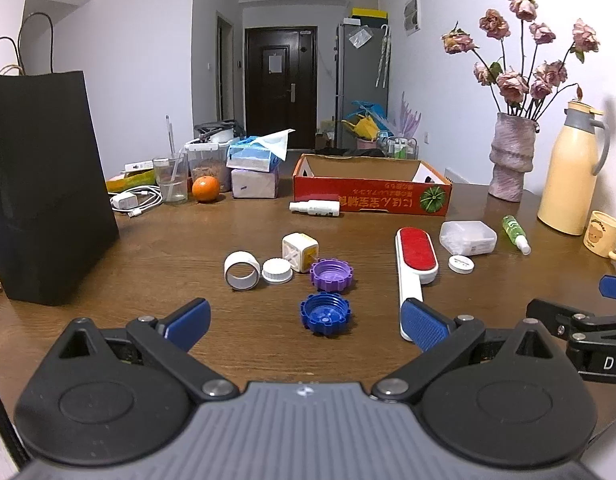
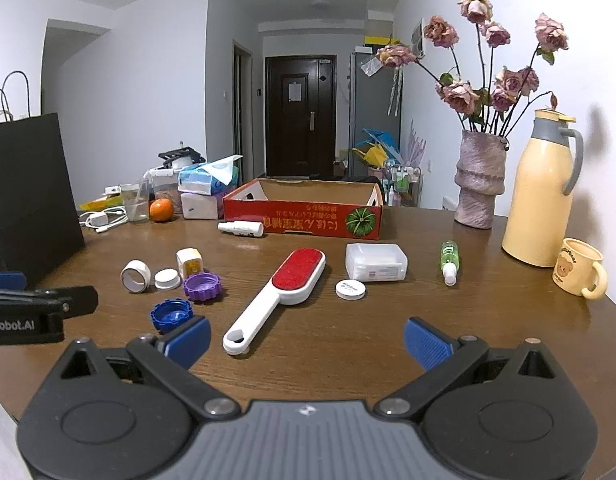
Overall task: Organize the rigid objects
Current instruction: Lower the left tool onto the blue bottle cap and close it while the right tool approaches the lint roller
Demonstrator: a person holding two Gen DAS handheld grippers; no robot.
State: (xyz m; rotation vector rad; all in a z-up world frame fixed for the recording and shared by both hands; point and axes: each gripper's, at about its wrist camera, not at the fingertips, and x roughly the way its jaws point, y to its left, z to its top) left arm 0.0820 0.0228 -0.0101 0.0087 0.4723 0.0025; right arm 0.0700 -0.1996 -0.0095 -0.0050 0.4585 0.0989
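Small rigid items lie scattered on the brown table (image 1: 212,240). A blue cap (image 1: 325,313) sits just ahead of my open left gripper (image 1: 306,326); behind it lie a purple cap (image 1: 331,275), a white cap (image 1: 276,270), a white ring (image 1: 241,270) and a white cube (image 1: 300,251). A red-and-white lint brush (image 2: 276,294) lies diagonally, its handle end between the fingers of my open right gripper (image 2: 308,342). Farther back lie a clear plastic box (image 2: 375,262), a round white lid (image 2: 350,289), a green spray bottle (image 2: 449,261) and a white bottle (image 2: 241,228). Neither gripper holds anything.
An open red cardboard box (image 2: 304,222) stands at the back centre. A black paper bag (image 1: 44,184) stands at left. A vase of dried roses (image 2: 477,184), a yellow thermos (image 2: 537,196) and a mug (image 2: 579,274) line the right side. Tissue packs, an orange, a glass and a charger crowd the back left.
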